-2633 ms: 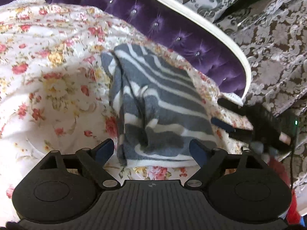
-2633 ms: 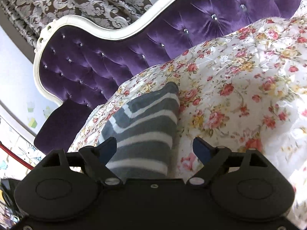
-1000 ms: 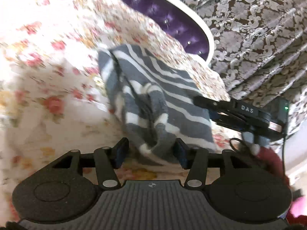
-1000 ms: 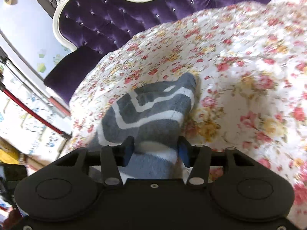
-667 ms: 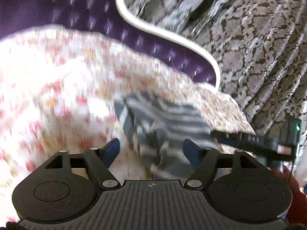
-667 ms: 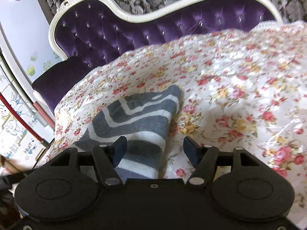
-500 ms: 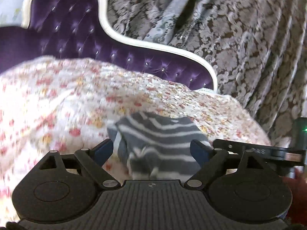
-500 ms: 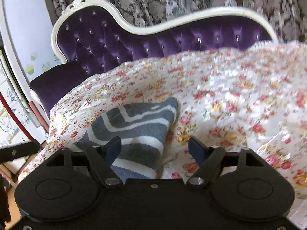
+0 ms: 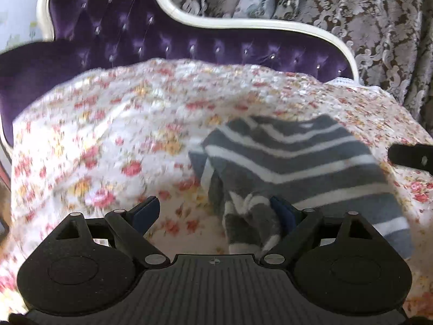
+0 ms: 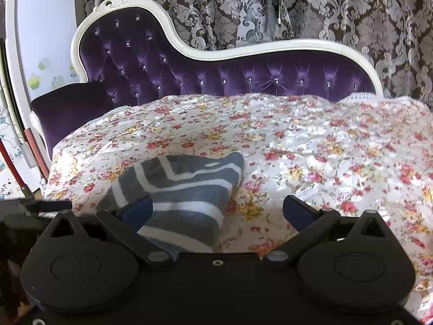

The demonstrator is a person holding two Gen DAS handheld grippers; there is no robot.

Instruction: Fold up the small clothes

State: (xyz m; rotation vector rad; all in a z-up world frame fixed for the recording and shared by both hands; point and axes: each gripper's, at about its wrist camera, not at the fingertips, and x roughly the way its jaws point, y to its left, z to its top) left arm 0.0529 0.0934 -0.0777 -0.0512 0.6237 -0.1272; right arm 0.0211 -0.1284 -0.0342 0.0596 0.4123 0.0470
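Note:
A grey garment with white stripes [image 9: 303,168] lies folded on the floral sheet [image 9: 113,135] of a sofa. It also shows in the right wrist view [image 10: 186,192]. My left gripper [image 9: 213,211] is open and raised over the sheet; the garment's bunched near edge lies by its right finger. My right gripper [image 10: 216,211] is open, with its left finger over the garment's near part. Neither gripper holds the cloth. The tip of the right gripper [image 9: 411,154] shows at the right edge of the left wrist view.
The purple tufted sofa back [image 10: 243,78] with a white frame rises behind the sheet. Patterned curtains [image 10: 324,8] hang behind it. A purple armrest [image 10: 67,108] stands at the left. A red pole [image 10: 10,168] and clutter lie off the sofa's left end.
Both grippers opened, let go of the garment and drew back and up. The garment now lies folded on the sheet.

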